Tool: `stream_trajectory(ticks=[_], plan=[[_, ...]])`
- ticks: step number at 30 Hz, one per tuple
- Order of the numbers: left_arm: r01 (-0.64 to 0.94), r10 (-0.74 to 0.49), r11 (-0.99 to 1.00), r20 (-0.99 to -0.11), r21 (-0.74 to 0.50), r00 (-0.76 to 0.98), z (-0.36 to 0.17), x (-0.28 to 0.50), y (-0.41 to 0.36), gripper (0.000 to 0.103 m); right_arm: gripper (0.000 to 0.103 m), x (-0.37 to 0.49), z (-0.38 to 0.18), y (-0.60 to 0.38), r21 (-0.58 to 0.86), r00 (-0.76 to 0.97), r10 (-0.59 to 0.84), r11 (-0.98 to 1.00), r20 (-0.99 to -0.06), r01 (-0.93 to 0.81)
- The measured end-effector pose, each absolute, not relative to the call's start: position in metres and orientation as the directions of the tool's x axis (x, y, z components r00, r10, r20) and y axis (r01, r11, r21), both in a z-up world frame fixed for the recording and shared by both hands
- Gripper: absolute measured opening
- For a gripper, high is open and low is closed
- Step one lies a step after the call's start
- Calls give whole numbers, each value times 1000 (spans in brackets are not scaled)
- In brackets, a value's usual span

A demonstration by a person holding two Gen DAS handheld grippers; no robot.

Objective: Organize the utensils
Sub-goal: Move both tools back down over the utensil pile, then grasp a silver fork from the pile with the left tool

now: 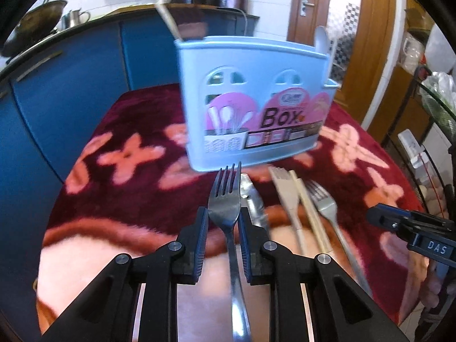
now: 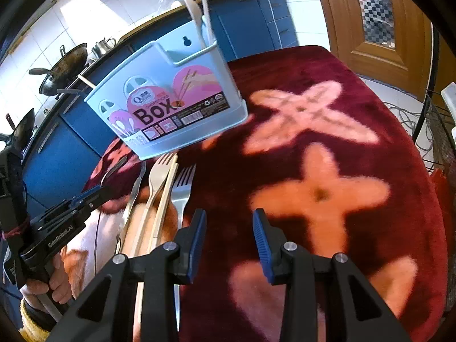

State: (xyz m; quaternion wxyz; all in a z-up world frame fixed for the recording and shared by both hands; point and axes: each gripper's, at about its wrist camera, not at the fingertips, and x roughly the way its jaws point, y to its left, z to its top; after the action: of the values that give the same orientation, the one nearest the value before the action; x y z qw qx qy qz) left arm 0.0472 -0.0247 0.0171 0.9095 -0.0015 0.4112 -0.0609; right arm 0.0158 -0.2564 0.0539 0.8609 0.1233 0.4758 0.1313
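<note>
Utensils split three ways: steel fork (image 1: 225,213) clamped by its neck in left gripper (image 1: 222,219), tines toward box, handle trailing back between the fingers; rest lying on red floral cloth (image 2: 356,65) just in front of pale blue utensil box (image 2: 171,97): metal utensil with embossed handle (image 1: 252,199), white plastic fork (image 2: 158,176), chopstick (image 2: 168,188) lying against it, second metal fork (image 2: 183,185). Already standing in box: white spoon (image 2: 192,11) and a white stick-like handle (image 2: 206,14) in right-end compartment, one chopstick (image 1: 168,20) leaning out at left end. Right gripper (image 2: 229,236) hovering over bare cloth to the right of the row, jaws partly apart, nothing between pads. Person's hand (image 2: 54,282) on left gripper handle. Slight motion blur in left wrist view, second fork's handle end not clear
</note>
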Motion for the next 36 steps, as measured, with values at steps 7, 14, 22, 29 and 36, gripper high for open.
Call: stream_trajectory(ticks=[7, 14, 22, 29, 36], plan=[[52, -128, 991, -777, -121, 617, 2, 50, 0, 20, 37, 17, 54, -248, 325, 502, 340, 938, -796, -120], [41, -165, 984, -780, -176, 604, -2, 52, 12, 22, 37, 19, 52, -241, 314, 489, 335, 941, -805, -127], [29, -156, 984, -776, -175, 611, -2, 49, 22, 22, 38, 26, 51, -232, 316, 464, 346, 938, -815, -145], [35, -154, 985, -774, -168, 615, -1, 51, 29, 18, 38, 44, 49, -226, 342, 417, 381, 924, -825, -168], [49, -190, 978, -777, -201, 600, -1, 58, 37, 10, 36, 65, 44, -214, 376, 345, 430, 901, -834, -215]])
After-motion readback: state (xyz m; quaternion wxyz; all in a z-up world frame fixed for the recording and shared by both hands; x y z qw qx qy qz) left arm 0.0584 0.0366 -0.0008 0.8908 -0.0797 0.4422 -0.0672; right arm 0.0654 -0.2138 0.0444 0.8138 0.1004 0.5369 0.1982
